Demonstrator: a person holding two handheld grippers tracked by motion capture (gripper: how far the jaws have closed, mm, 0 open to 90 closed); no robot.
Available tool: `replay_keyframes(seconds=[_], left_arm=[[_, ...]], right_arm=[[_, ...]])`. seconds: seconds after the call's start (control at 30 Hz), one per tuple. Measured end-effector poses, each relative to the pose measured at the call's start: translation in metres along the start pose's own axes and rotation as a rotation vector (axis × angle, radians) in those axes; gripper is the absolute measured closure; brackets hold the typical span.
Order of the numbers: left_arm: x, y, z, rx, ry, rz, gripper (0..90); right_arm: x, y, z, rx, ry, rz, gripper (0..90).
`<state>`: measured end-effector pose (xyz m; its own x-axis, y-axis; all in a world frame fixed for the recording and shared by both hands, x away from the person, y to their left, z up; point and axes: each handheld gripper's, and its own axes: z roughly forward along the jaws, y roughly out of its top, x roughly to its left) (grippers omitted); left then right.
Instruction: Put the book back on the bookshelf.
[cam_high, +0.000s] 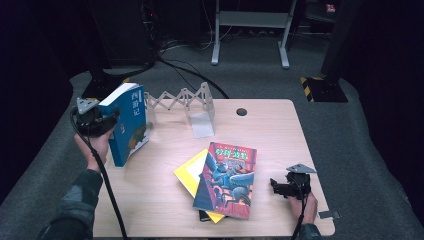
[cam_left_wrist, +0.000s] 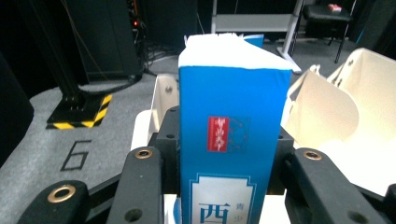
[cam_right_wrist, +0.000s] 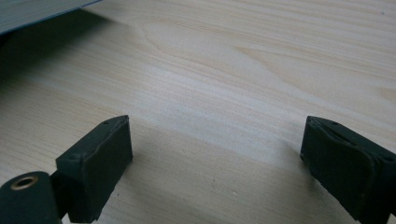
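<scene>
Wooden table (cam_high: 165, 200) carries the scene, with a white folding book rack (cam_high: 192, 107) at its twelve o'clock edge. Blue book (cam_high: 127, 125) stands upright at ten o'clock, just beside the rack, its spine clamped between the jaws of the left gripper (cam_left_wrist: 224, 154). Illustrated book (cam_high: 227, 180) lies at six o'clock atop a yellow one (cam_high: 187, 172). Right gripper (cam_right_wrist: 215, 163) sits at four o'clock, jaws spread wide over bare wood, grasping nothing.

Grey carpet (cam_high: 350, 125) (dim room), metal frame (cam_high: 250, 30) behind
</scene>
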<state>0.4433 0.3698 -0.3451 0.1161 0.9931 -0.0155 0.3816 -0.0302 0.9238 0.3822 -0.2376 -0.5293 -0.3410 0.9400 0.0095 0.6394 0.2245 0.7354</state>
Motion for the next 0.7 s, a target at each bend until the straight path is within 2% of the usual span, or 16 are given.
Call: replay_keyframes(seconds=[0.13,0.27,0.43,0.47,0.57,0.7], left_arm=[[0.005,-0.015,-0.019,0.030,-0.011,0.001,60.8],[0.008,-0.025,-0.029,0.049,-0.020,-0.003,60.7],[0.009,-0.031,-0.036,0.081,-0.025,0.018,60.4],[0.010,-0.031,-0.038,0.103,-0.030,0.032,60.3],[0.011,-0.033,-0.039,0.121,-0.035,0.030,59.7],[0.016,-0.032,-0.040,0.141,-0.067,0.022,57.3]], right_arm=[[0.000,0.000,0.000,-0.001,0.002,-0.001,8.5],[0.000,0.000,0.000,-0.001,0.002,-0.001,8.6],[0.000,0.000,0.000,-0.001,0.002,-0.004,8.9],[0.000,0.000,0.000,-0.003,0.002,-0.009,8.9],[0.000,0.000,0.000,0.000,0.002,-0.004,8.9],[0.000,0.000,0.000,-0.002,0.002,-0.004,8.9]])
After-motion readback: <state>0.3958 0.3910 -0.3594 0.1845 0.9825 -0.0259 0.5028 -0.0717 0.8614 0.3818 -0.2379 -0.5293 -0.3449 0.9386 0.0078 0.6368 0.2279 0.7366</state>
